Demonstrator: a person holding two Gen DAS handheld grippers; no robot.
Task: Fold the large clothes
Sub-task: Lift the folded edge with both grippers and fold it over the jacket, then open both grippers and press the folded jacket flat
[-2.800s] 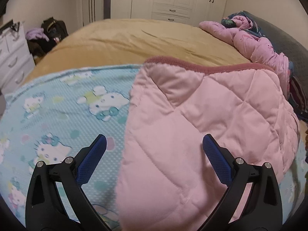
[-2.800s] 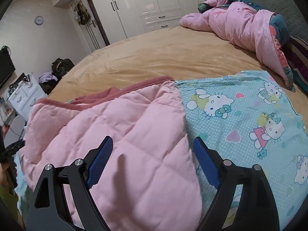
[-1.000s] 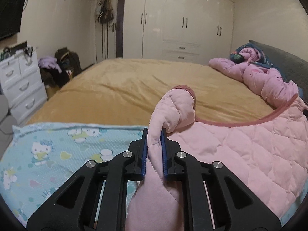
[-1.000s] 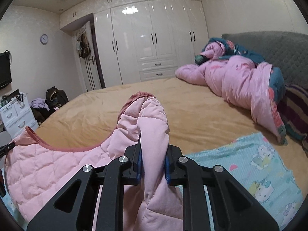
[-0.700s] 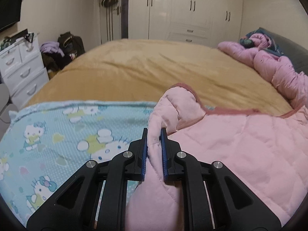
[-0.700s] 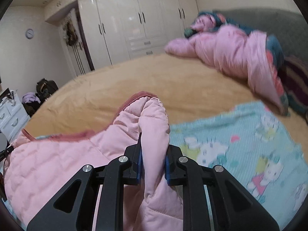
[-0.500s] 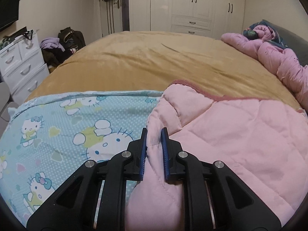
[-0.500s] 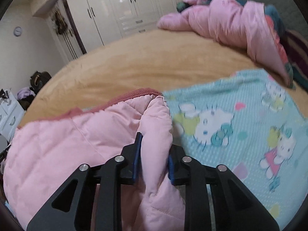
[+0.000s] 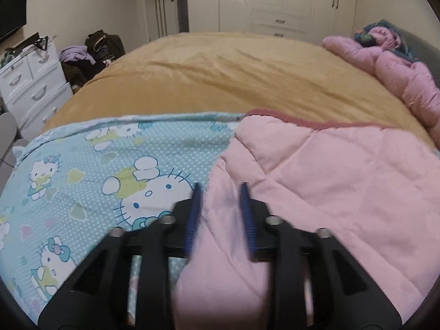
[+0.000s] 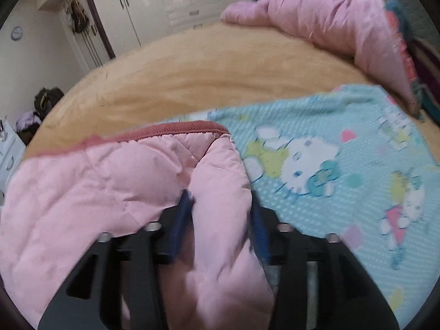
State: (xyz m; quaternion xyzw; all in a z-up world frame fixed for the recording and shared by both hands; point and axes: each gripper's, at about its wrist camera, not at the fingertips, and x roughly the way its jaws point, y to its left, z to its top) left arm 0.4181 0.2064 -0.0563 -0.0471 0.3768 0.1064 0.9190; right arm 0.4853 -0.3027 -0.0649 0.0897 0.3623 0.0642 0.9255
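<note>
A pink quilted garment (image 9: pixel 316 181) with a dark pink ribbed hem lies folded on a light blue Hello Kitty sheet (image 9: pixel 90 170) on the bed. My left gripper (image 9: pixel 220 189) has its jaws parted, and the garment's left edge lies loose between them. In the right wrist view the garment (image 10: pixel 104 181) fills the lower left. My right gripper (image 10: pixel 220 195) also has its jaws parted, with a fold of the garment's right edge between them. The sheet (image 10: pixel 343 159) stretches off to the right.
A tan bedspread (image 9: pixel 233 74) covers the bed beyond the sheet. A bunched pink duvet (image 10: pixel 330 22) lies at the far right by a grey headboard. White drawers (image 9: pixel 30 82) and bags stand at the left. White wardrobes (image 9: pixel 275 0) line the back wall.
Both grippers lowered the garment's lifted edges onto the sheet, then their jaws parted and let go of the fabric. The garment now lies flat, folded over.
</note>
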